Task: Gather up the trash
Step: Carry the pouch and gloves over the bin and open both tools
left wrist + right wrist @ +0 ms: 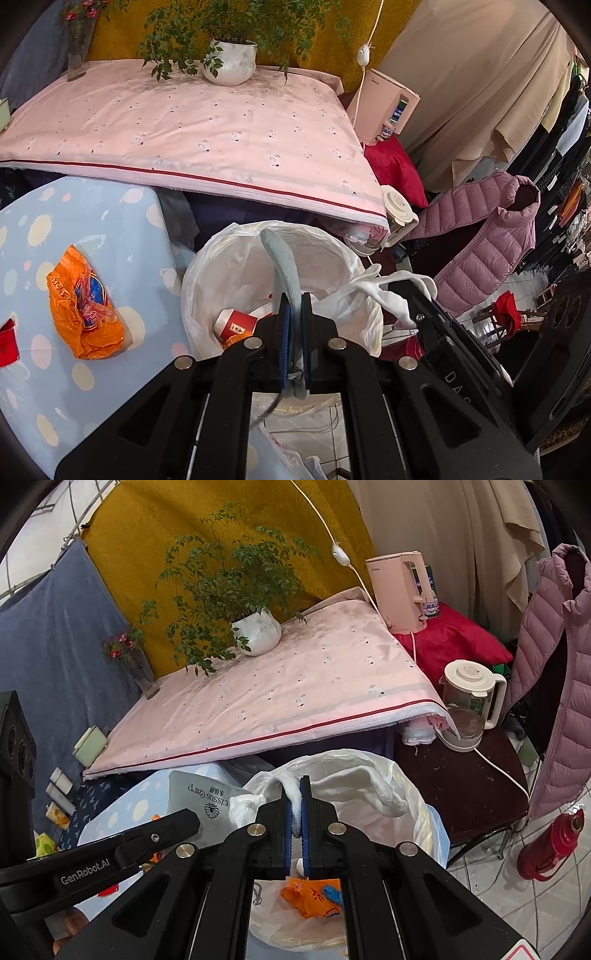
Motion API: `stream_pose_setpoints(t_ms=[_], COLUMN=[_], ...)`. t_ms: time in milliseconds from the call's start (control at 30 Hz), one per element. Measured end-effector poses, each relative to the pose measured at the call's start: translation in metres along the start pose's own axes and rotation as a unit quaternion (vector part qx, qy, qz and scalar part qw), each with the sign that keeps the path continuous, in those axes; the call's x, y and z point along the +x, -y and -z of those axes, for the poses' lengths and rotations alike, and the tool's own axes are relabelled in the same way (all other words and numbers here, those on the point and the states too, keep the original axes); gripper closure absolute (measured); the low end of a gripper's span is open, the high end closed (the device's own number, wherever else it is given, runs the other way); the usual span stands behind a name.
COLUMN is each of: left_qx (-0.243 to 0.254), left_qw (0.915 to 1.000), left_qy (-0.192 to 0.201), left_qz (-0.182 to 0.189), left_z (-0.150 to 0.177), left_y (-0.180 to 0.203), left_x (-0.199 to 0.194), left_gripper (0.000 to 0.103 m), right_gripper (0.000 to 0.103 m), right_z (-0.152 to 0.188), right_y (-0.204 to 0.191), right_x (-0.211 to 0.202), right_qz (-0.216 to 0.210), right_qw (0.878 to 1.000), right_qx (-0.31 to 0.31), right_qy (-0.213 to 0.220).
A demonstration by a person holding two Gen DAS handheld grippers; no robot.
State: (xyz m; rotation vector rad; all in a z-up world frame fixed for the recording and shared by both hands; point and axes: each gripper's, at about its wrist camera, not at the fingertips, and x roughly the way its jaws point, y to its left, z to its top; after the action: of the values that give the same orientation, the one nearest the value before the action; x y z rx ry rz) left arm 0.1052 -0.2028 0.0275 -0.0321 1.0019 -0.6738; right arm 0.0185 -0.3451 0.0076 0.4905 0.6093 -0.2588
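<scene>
In the left wrist view my left gripper (294, 300) is shut on a long grey sock (280, 262). The sock curves up over the mouth of a bin lined with a white plastic bag (207, 266). Inside the bin lies a red box (236, 325). My right gripper (294, 783) is shut on a white sock (354, 788) that drapes across the bin's bag rim (417, 812). An orange wrapper (314, 897) lies in the bin below it. On the blue spotted table (122, 221) to the left rests an orange plastic bag (85, 306).
A pink-covered table (207, 129) with a potted plant (231, 61) stands behind the bin. Beside it are a kettle (469, 698) on a dark stool, a pink jacket (554, 672) and a red flask (550, 845) on the tiled floor. A grey packet (199, 797) lies on the blue table.
</scene>
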Motion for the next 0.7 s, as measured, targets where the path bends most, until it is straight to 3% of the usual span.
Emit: stream_pose_setpoints(t_ms=[167,233,300,367,600,700], left_qx=[-0.008,-0.011,-0.018,-0.030,-0.039,-0.045], left_qw=[1.0000,0.9999,0.9997,0.9990,0.9984,0.9980], left_qy=[-0.002,0.000,0.005,0.019,0.025,0.027], left_qz=[-0.003,-0.006,-0.016,-0.027,-0.033,-0.037], left_z=[0.002,0.002,0.003,0.005,0.010,0.012], left_y=[-0.005,-0.007,-0.010,-0.014,-0.030,-0.037], left_x=[0.003,0.002,0.000,-0.004,-0.012,-0.015], left_gripper=[0.097,0.091,0.058,0.047,0.047,0.047], right_gripper=[0.099,0.099,0.099,0.099,0.098,0.093], right_z=[0.002,0.002,0.002,0.004,0.010,0.012], right_y=[0.000,0.000,0.000,-0.001,-0.008,-0.013], right_x=[0.002,0.003,0.004,0.005,0.011,0.014], right_qz=[0.001,0.002,0.002,0.001,0.000,-0.001], right_qw=[1.000,1.000,1.000,1.000,1.000,1.000], right_qx=[0.000,0.000,0.000,0.000,-0.004,-0.007], right_qy=[-0.004,-0.005,-0.005,-0.007,-0.017,-0.022])
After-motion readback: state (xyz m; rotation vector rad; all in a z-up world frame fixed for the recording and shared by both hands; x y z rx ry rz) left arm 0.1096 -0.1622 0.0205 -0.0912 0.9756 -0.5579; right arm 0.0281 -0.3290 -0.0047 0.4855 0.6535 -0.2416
